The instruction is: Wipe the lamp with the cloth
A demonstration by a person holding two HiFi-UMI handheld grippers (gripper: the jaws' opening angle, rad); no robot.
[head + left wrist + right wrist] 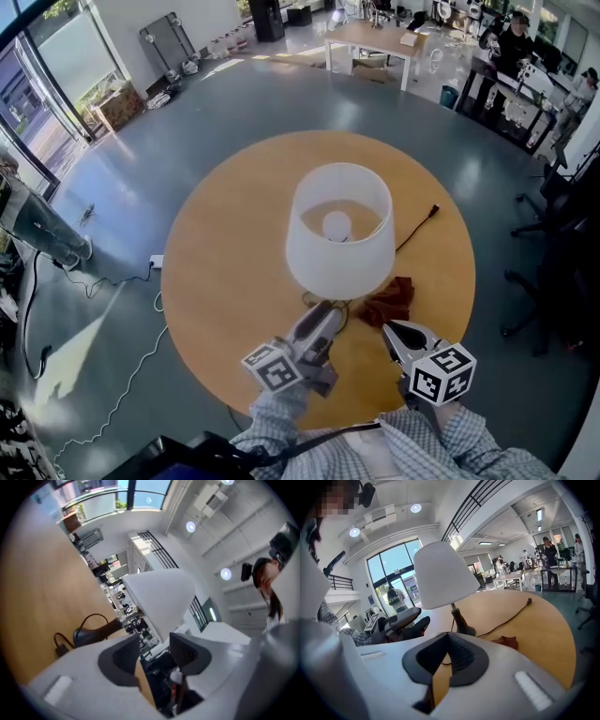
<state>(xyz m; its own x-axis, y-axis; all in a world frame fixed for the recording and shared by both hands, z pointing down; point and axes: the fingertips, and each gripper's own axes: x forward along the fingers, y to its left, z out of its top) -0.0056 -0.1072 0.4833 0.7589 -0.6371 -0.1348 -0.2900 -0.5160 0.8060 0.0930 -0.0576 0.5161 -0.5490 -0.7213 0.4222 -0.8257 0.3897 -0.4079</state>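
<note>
A lamp with a white shade (337, 230) stands in the middle of a round wooden table (225, 281). Its dark base (461, 623) shows under the shade (443, 573) in the right gripper view. A dark red cloth (392, 298) lies crumpled on the table just right of the base, also seen as the cloth (506, 641) ahead of the right jaws. My left gripper (326, 314) points at the lamp's foot, jaws open and empty, with the shade (159, 597) and base (93, 632) ahead. My right gripper (390, 330) hovers near the cloth, shut on nothing.
The lamp's black cord (412, 232) runs across the table to a plug (433, 211) at the right. A white cable and power strip (156, 262) lie on the floor at the left. Office chairs (553, 216) stand at the right, desks and people at the back.
</note>
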